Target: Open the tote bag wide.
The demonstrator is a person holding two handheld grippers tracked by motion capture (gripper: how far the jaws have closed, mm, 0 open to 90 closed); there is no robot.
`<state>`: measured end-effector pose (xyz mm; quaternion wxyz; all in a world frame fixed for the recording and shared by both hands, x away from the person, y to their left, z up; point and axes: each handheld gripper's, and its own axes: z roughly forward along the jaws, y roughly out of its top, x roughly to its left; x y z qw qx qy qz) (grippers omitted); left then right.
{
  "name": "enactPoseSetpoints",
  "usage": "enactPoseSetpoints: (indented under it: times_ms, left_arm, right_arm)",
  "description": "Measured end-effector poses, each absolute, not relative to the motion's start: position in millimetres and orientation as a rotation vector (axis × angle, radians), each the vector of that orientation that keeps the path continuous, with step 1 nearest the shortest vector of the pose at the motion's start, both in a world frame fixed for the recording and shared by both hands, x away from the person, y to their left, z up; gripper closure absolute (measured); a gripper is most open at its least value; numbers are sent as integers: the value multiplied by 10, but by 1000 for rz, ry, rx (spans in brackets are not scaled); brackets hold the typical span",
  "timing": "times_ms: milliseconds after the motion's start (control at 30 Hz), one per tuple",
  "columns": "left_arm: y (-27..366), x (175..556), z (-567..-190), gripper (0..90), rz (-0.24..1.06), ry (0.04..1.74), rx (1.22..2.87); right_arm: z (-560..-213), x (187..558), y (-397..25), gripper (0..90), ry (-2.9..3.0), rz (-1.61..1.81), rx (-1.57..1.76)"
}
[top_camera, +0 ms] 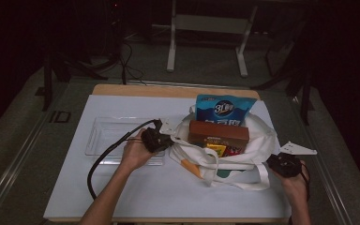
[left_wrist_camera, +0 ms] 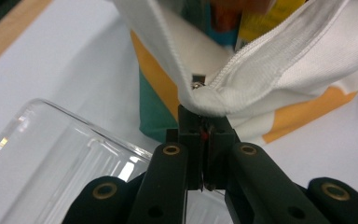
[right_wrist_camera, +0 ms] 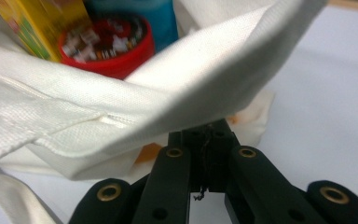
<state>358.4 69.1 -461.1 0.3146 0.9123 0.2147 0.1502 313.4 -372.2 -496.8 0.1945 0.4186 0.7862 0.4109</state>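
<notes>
the white tote bag (top_camera: 225, 157) stands open mid-table on the white mat (top_camera: 122, 187), its long axis running left to right between the two hands; the left gripper (top_camera: 161, 139) sits at the bag's left end, its jaws pressed together on the hem by the zipper end (left_wrist_camera: 196, 83); the right gripper (top_camera: 281, 164) sits at the bag's right end, its jaws together too, the bag's rim (right_wrist_camera: 205, 88) draped over their tips, though whether cloth is really pinched there i cannot tell; so the mouth lies stretched between the two tips, each hand equally close to its own end, and any spreading or lifting would go along that axis; counted: one bag, one blue snack pouch (top_camera: 225, 110), one brown box (top_camera: 219, 133), one yellow packet (top_camera: 215, 149), one red-lidded tub (right_wrist_camera: 109, 46) inside; one clear plastic tray (top_camera: 108, 136) just left of the bag, empty; two grippers.
</notes>
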Motion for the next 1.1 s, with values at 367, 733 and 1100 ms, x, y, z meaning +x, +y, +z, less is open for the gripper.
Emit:
enactPoseSetpoints:
  times_ms: [367, 733, 1100]
  left_arm:
    - [827, 3573, -4547, 795, 339, 588, 2298]
    - [1044, 3500, -4228, 591, 343, 581, 2172]
    - [854, 3573, -4266, 765, 334, 628, 2172]
  right_arm:
    - [-4932, 3124, -3723, 895, 2196, 1160, 1167]
    - [-4887, 3106, -3726, 893, 2185, 1167, 1147]
    - [-4867, 3076, -3763, 818, 2165, 1170, 1155]
